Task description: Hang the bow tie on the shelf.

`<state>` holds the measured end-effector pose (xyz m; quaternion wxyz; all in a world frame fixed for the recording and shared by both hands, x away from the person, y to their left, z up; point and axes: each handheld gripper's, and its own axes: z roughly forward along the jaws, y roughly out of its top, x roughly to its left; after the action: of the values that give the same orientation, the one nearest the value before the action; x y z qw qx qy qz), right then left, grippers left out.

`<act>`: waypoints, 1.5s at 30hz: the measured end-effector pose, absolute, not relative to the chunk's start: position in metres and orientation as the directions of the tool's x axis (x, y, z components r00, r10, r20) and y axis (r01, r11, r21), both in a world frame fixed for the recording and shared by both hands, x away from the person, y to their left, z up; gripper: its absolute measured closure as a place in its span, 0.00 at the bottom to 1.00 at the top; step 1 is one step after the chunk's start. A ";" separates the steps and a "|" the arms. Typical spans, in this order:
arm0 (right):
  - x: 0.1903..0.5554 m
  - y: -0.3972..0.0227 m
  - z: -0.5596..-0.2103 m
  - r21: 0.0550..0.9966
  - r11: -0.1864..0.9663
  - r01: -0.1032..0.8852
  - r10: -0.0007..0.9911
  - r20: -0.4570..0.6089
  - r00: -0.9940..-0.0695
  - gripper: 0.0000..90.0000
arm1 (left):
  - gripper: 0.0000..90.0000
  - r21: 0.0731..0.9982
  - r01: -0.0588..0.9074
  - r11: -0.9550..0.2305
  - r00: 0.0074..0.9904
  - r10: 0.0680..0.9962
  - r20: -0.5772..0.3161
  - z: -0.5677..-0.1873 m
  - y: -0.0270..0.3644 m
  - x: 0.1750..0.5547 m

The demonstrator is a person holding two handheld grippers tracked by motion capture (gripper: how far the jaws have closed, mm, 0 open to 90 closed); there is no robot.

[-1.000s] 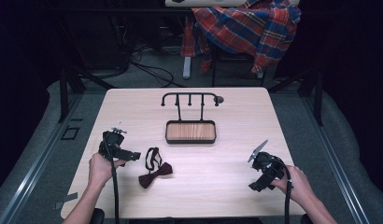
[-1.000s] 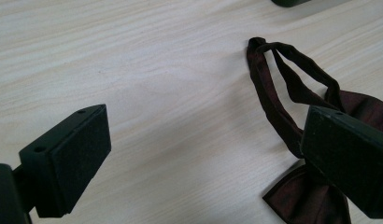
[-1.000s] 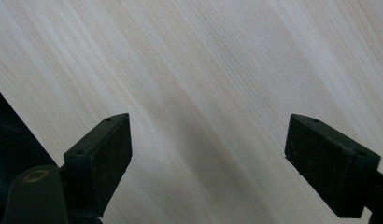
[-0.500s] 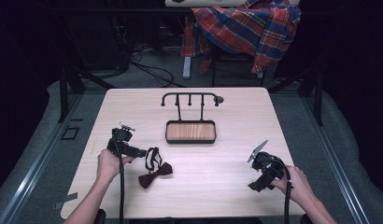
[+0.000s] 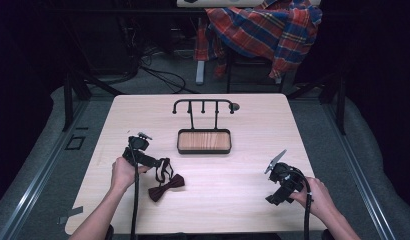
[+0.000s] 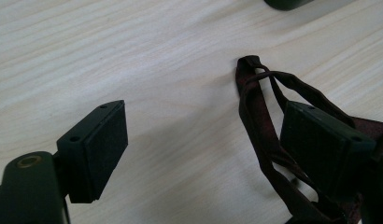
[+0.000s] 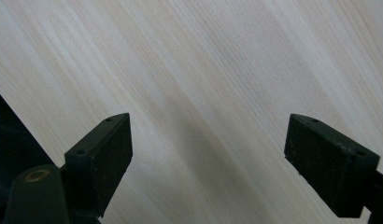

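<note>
Flat lies the dark red bow tie [image 5: 165,187], strap [image 6: 259,116] looped.

The pale wooden worktop [image 5: 243,200] lies bare between the dark red bow tie with its looped strap [image 5: 165,185] at the left and the right claw [image 5: 279,184], leaving a wide lane. Farther back, the black wire-framed tray with a wooden floor [image 5: 203,141] and its black hook rail [image 5: 203,103] block the middle, with free strips on either side.

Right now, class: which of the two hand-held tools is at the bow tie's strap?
The left tool: its open jaws straddle the dark red bow tie's strap. The right tool stands open over bare table, well away.
</note>
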<state>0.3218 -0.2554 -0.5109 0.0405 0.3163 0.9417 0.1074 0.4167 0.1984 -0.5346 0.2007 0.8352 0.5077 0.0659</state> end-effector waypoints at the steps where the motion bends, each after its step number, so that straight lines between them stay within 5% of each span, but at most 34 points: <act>1: 0.322 -0.255 -0.511 0.228 0.775 0.590 0.607 -0.006 -0.795 0.16 | 0.18 0.400 0.818 -0.414 0.484 0.870 -0.090 -0.535 0.197 0.418; 27: 0.322 -0.256 -0.512 0.214 0.776 0.593 0.608 -0.003 -0.794 0.16 | 0.56 0.346 0.785 -0.514 0.572 0.816 -0.085 -0.547 0.163 0.426; 45: 0.322 -0.257 -0.512 0.221 0.773 0.595 0.611 -0.005 -0.792 0.17 | 0.96 0.324 0.773 -0.545 0.592 0.804 -0.060 -0.549 0.160 0.425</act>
<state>0.3218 -0.2565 -0.5117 0.0381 0.3206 0.9407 0.1043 0.4250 0.1605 -0.5495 0.1604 0.8775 0.4494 0.0477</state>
